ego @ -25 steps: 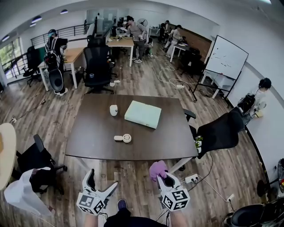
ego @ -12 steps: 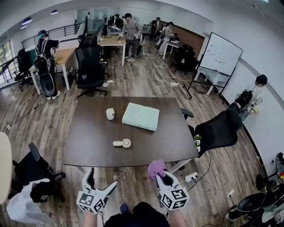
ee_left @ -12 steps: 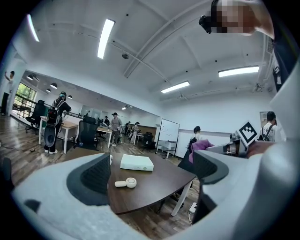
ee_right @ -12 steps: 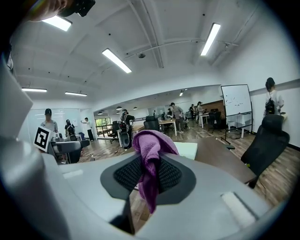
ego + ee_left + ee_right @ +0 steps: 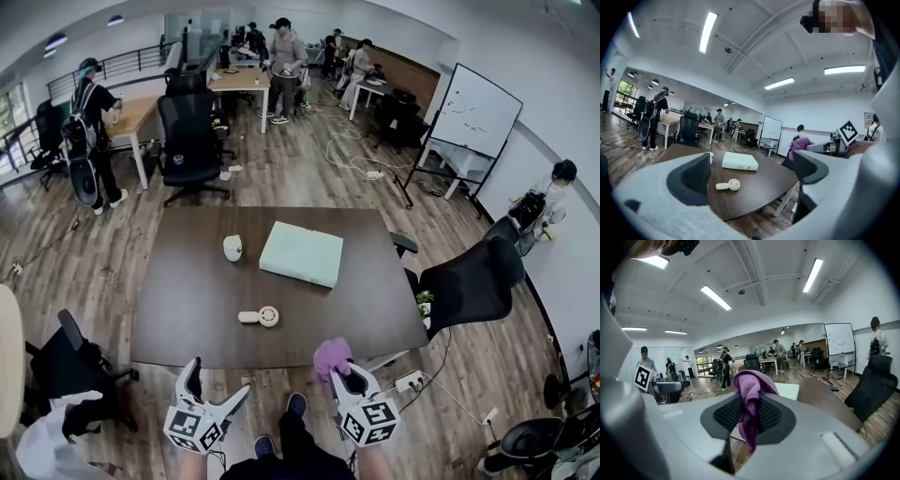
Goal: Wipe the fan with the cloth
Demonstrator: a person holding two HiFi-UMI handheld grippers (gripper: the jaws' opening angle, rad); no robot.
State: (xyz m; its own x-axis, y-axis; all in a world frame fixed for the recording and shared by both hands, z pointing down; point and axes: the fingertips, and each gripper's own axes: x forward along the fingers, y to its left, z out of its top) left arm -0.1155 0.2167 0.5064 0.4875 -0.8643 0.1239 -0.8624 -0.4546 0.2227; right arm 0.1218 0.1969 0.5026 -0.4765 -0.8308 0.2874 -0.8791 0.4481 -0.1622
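at the bottom of the head view, just short of the table's near edge, the left gripper (image 5: 216, 386) is hovering with its jaws spread apart and nothing between them. beside it, the right gripper (image 5: 339, 377) is pinching a purple cloth (image 5: 332, 356); its jaws are closed on the fabric, which is bunching above the pads and hanging below them. both grippers are hovering over the wood floor, off the dark table (image 5: 187, 281). near the table's front edge the small white fan (image 5: 267, 317) is lying flat, well apart from both grippers. farther back, a white cup-like object (image 5: 232, 247) and a pale green box (image 5: 301, 253) are resting near each other. beyond the table a black office chair (image 5: 190, 131) is standing.
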